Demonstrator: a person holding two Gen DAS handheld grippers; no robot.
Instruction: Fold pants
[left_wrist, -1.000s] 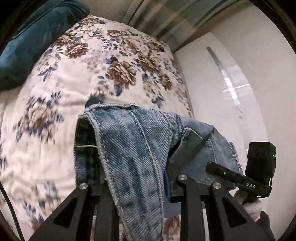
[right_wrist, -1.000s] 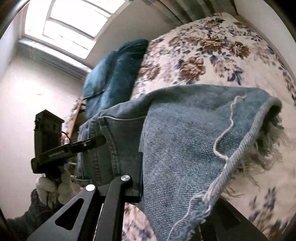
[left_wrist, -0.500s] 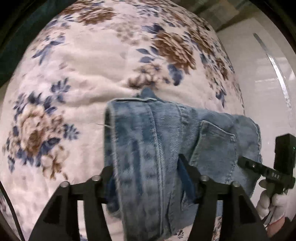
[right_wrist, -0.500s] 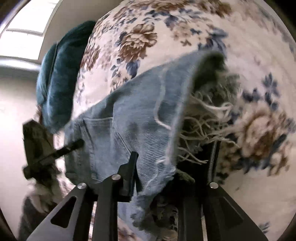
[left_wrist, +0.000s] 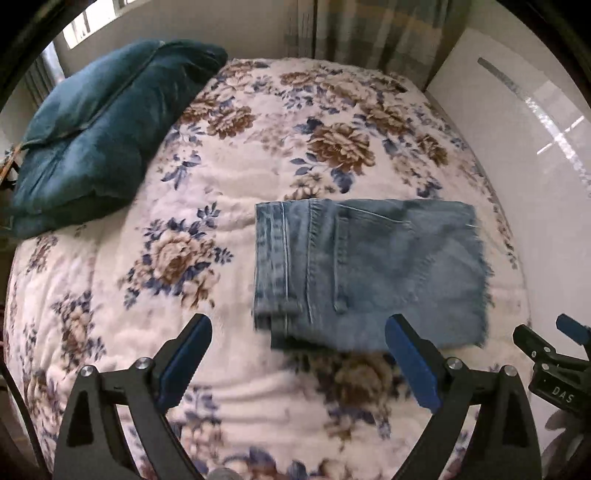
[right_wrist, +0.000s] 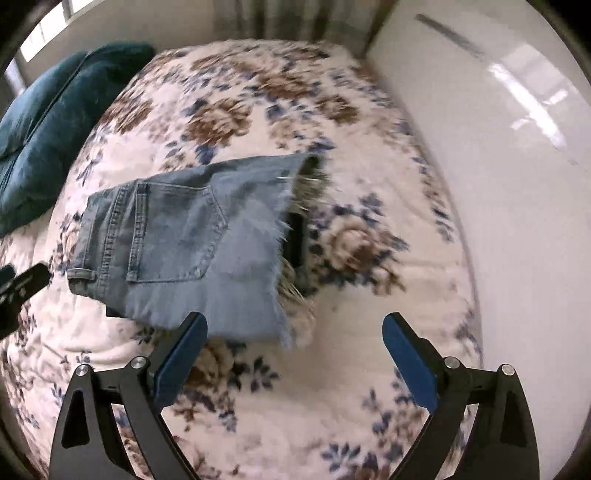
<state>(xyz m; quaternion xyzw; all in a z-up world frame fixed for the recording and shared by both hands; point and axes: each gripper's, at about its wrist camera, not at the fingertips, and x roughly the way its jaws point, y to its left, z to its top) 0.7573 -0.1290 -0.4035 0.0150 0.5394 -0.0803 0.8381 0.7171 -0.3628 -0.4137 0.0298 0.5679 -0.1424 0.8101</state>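
Light blue denim pants (left_wrist: 365, 269) lie folded in a flat rectangle on the floral bed cover (left_wrist: 229, 173), waistband to the left and frayed hem to the right. They also show in the right wrist view (right_wrist: 184, 243), back pocket up. My left gripper (left_wrist: 297, 350) is open and empty, just in front of the pants' near edge. My right gripper (right_wrist: 293, 347) is open and empty, in front of the frayed hem corner. The right gripper's body (left_wrist: 554, 373) shows at the right edge of the left wrist view.
A dark teal pillow (left_wrist: 99, 129) lies at the far left of the bed. A white glossy wall (left_wrist: 535, 140) runs along the bed's right side. Curtains (left_wrist: 369, 33) hang at the back.
Both grippers held the pants up shut on the denim; now they have let go, opened and pulled back. The pants now lie folded flat on the bed.
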